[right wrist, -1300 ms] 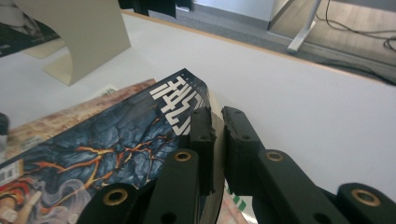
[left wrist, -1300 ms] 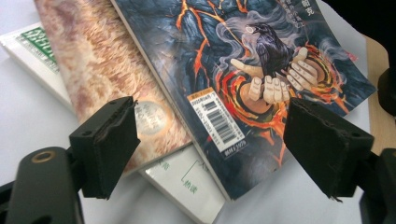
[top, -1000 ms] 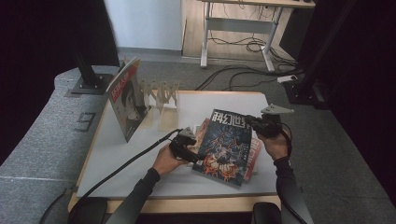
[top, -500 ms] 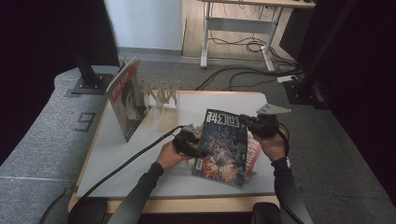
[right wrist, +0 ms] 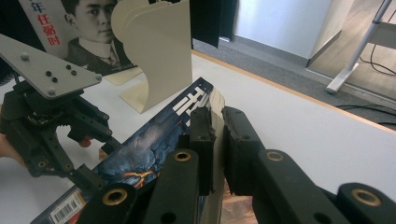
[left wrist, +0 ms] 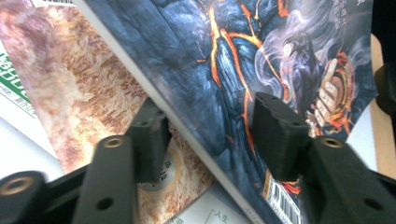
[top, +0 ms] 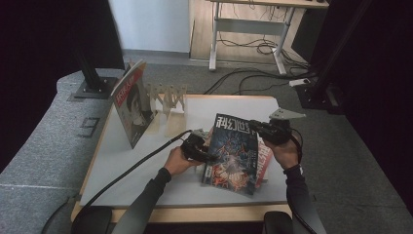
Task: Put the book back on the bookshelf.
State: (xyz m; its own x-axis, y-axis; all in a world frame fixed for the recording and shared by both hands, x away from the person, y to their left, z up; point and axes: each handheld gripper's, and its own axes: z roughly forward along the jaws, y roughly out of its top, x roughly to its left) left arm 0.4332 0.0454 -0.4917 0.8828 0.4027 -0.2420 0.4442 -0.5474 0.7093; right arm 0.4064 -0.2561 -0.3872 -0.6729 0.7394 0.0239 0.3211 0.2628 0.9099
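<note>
The dark magazine is raised off the table, tilted, above a stack of other magazines at the table's right side. The right gripper pinches its top edge: in the right gripper view the 2 jaws are nearly closed with the cover's edge clamped between the pads. The left gripper is at the magazine's left edge. Its jaws have just been closing and now stand about half open. In the left gripper view they straddle that edge, 1 pad lying over the front cover, the other behind it, over the brown cover of the magazine below. Whether the pads press on the magazine yet I cannot tell.

Toward the table's far left, a beige rack stands upright, and a portrait magazine leans just beside it.
</note>
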